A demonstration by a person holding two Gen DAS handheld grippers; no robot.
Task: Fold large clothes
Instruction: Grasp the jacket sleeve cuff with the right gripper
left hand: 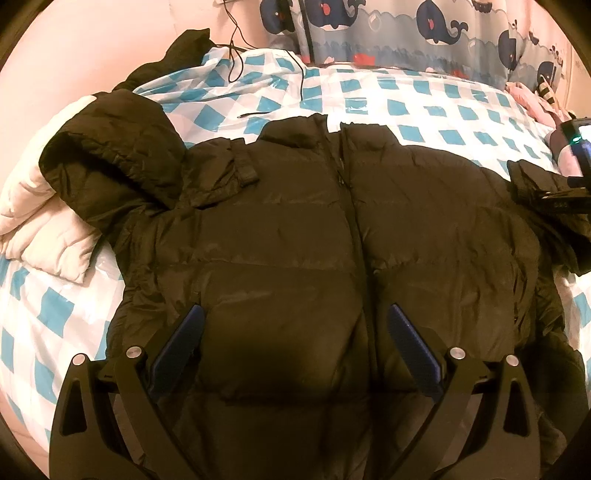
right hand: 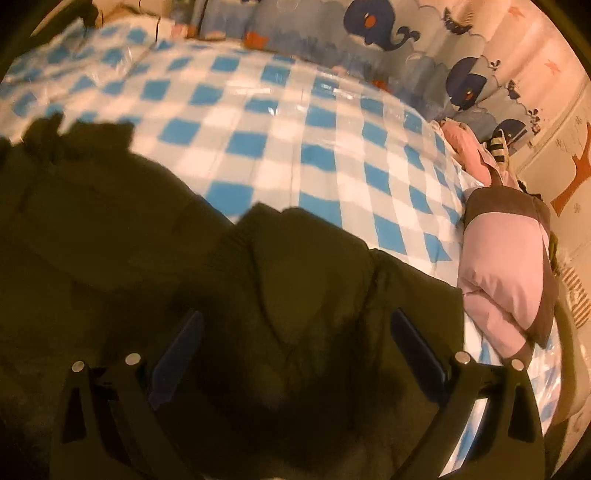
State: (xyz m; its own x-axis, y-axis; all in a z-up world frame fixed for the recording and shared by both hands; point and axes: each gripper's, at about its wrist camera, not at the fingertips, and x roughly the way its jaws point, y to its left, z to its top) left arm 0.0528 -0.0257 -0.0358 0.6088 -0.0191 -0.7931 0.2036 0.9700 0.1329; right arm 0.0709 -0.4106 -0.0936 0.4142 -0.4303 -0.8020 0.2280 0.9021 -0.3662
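A black puffer jacket (left hand: 295, 221) lies front-up and zipped on the blue-and-white checked bed sheet (left hand: 424, 107), collar toward the far side. Its left sleeve (left hand: 110, 147) is bent up over a white quilted item. My left gripper (left hand: 295, 317) hovers open over the jacket's lower front, its blue pads (left hand: 184, 339) either side of the zip area. In the right wrist view my right gripper (right hand: 295, 321) is open above the jacket's right sleeve (right hand: 314, 277), with dark fabric under both fingers. The right gripper's body (left hand: 576, 155) shows at the far right edge of the left wrist view.
A white quilted item (left hand: 44, 221) lies at the left of the bed. A dark garment (left hand: 177, 55) and a black cable (left hand: 236, 55) sit at the back left. Whale-print padding (left hand: 406, 33) lines the far wall. A pink-and-brown garment (right hand: 506, 258) lies at the right edge.
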